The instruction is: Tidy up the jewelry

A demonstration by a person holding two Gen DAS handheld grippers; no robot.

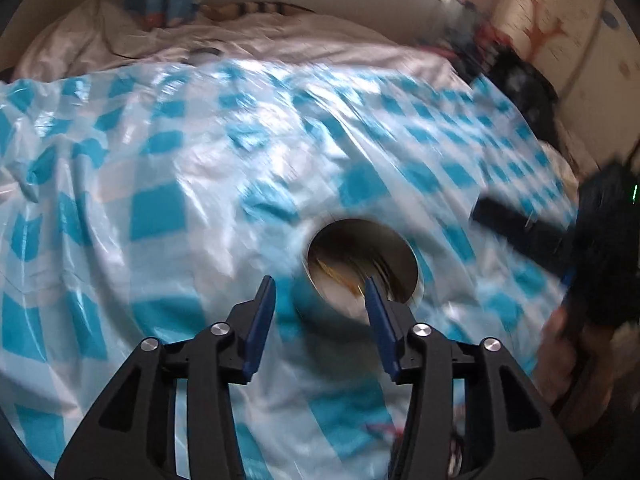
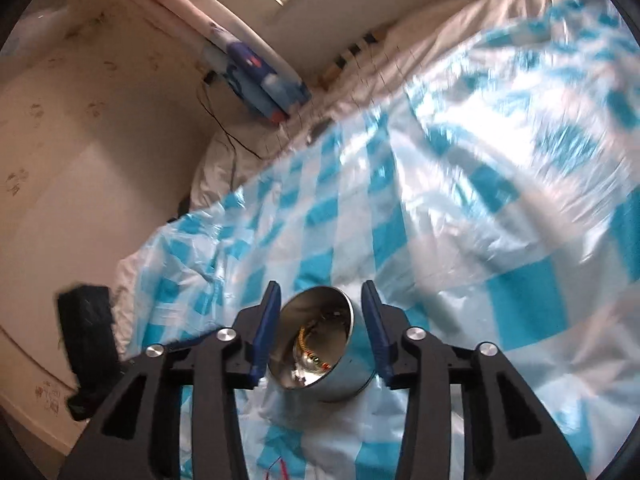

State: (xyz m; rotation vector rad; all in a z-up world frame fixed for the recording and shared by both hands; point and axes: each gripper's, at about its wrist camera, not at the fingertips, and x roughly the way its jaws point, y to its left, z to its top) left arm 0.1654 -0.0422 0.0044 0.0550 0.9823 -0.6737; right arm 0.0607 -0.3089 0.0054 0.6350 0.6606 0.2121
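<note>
A shiny metal cup (image 1: pixel 396 256) stands on a blue-and-white checked plastic sheet (image 1: pixel 160 208) spread over a bed. Blurred gold jewelry (image 1: pixel 336 274) lies inside it. My left gripper (image 1: pixel 319 282) is open just in front of the cup, its right fingertip over the near rim, and nothing is held. In the right wrist view the same cup (image 2: pixel 340 376) sits tilted between the fingers of my right gripper (image 2: pixel 321 286), which stands open around it. The pads (image 2: pixel 266 320) lie close to the cup's walls without clearly pressing. A gold chain (image 2: pixel 306 346) and small beads show at the cup's bottom.
White bedding (image 1: pixel 120 40) and a wall (image 2: pixel 100 160) border the sheet. A blue toy (image 2: pixel 260 80) rests at the bed's far corner. The other gripper, dark and blurred, with a hand (image 1: pixel 560 344), fills the right edge of the left view. A black object (image 2: pixel 86 344) sits at the bed's left edge.
</note>
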